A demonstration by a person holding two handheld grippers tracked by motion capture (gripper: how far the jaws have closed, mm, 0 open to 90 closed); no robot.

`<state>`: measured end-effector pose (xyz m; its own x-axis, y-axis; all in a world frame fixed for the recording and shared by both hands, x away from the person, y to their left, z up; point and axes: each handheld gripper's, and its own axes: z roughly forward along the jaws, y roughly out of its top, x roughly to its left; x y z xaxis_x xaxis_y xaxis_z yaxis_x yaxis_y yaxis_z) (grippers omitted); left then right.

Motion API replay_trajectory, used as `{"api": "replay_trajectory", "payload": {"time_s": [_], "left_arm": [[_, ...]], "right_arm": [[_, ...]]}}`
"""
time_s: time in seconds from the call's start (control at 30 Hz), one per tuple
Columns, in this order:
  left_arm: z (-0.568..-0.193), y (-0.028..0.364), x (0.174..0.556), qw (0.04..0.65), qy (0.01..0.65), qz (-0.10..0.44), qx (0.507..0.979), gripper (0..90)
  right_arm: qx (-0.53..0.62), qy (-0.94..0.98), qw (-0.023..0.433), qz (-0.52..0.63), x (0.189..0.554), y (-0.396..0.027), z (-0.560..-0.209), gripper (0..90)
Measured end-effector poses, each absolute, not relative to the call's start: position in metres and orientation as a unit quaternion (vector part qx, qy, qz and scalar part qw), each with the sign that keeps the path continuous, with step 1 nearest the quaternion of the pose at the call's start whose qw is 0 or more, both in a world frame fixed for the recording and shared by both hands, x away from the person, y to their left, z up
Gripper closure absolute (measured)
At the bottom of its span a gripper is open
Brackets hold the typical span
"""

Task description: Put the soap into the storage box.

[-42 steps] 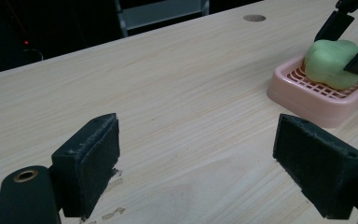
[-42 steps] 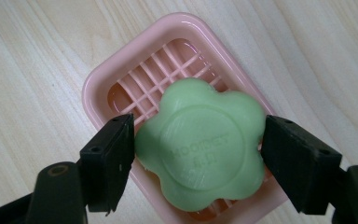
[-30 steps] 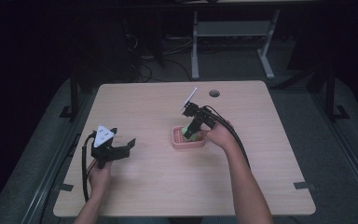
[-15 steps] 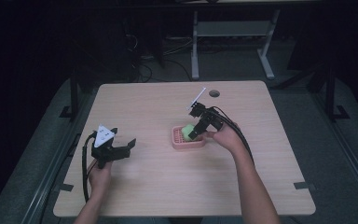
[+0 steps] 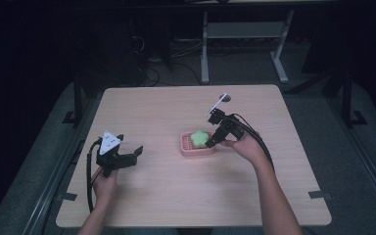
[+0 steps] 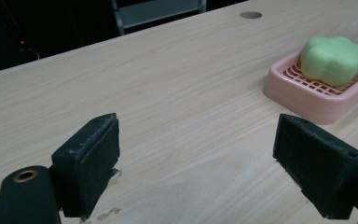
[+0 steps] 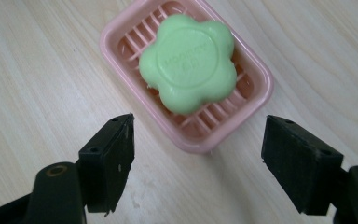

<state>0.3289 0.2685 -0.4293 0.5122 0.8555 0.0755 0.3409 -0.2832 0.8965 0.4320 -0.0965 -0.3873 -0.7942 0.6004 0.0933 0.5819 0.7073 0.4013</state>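
Observation:
A green flower-shaped soap [image 5: 199,138] [image 7: 188,63] [image 6: 334,58] lies in a pink slatted soap dish [image 5: 196,149] [image 7: 256,79] [image 6: 303,95] near the middle of the wooden table. My right gripper [image 5: 211,140] [image 7: 198,161] hovers just right of the dish, open, its jaws apart above the dish's near rim with nothing held. At the table's left, my left gripper [image 5: 127,157] [image 6: 198,165] is open and empty, low over bare wood, well apart from the dish.
A round cable hole [image 5: 224,98] [image 6: 250,15] sits near the table's far edge. Light wood table [image 5: 156,112] with dark floor around it; a grey desk frame [image 5: 245,34] stands behind. Bare wood lies between the two grippers.
My right gripper has drawn back to the right and away from the soap, which now rests free in the dish. The left gripper has stayed put.

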Motion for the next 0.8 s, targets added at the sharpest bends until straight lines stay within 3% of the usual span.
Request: {"api": "replay_trajectory", "payload": {"time_s": [0.8], "left_arm": [[-0.43,0.267,0.329,0.444,0.4,0.288,0.749,14.3]], "right_arm": [[0.342,0.914,0.019,0.219,0.412,-0.135,-0.391,25.3]]}}
